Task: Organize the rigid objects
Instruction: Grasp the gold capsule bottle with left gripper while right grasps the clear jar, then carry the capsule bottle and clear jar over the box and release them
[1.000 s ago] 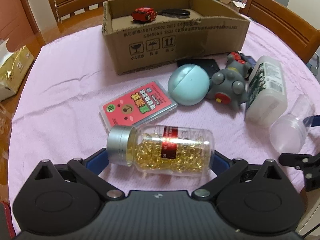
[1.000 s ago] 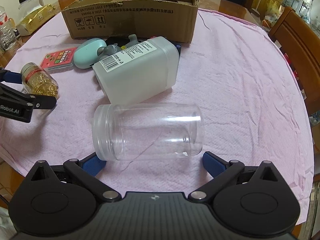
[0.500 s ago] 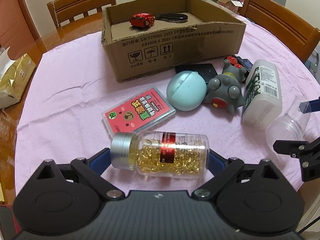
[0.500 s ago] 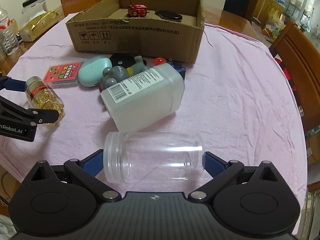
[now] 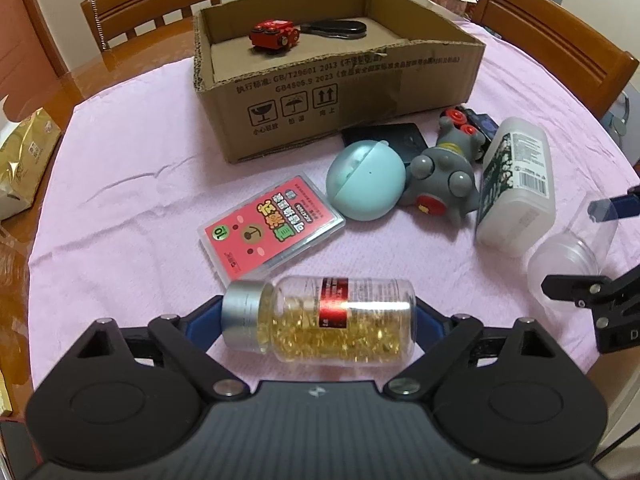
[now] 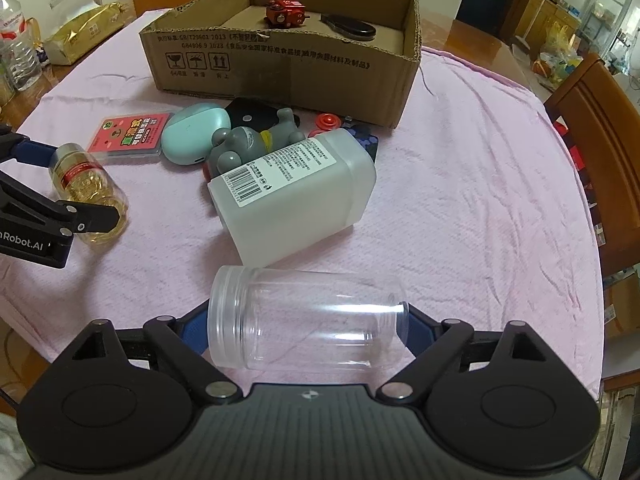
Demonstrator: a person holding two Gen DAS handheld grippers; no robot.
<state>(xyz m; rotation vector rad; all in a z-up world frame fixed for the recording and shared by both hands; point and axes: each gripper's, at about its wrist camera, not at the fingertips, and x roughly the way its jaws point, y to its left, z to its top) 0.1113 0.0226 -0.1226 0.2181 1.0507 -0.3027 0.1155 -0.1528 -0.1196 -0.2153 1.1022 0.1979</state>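
Observation:
My left gripper [image 5: 318,320] is shut on a capsule bottle [image 5: 332,320] with gold capsules and a silver cap, held sideways above the pink cloth; the bottle also shows in the right wrist view [image 6: 86,190]. My right gripper [image 6: 306,324] is shut on a clear empty jar [image 6: 308,320], held sideways; the jar also shows in the left wrist view [image 5: 568,256]. The cardboard box [image 5: 340,92] stands at the back with a red toy car [image 5: 274,36] and a black case [image 5: 334,28] inside.
On the cloth lie a pink card pack [image 5: 272,226], a teal round case [image 5: 364,180], a grey toy [image 5: 440,184], a white bottle [image 6: 292,192], and a black wallet [image 5: 384,136]. Wooden chairs [image 5: 552,36] surround the table. A gold bag [image 5: 24,160] lies left.
Both grippers have lifted and pulled back with their loads; the bottle and jar have risen off the cloth and the box interior shows more.

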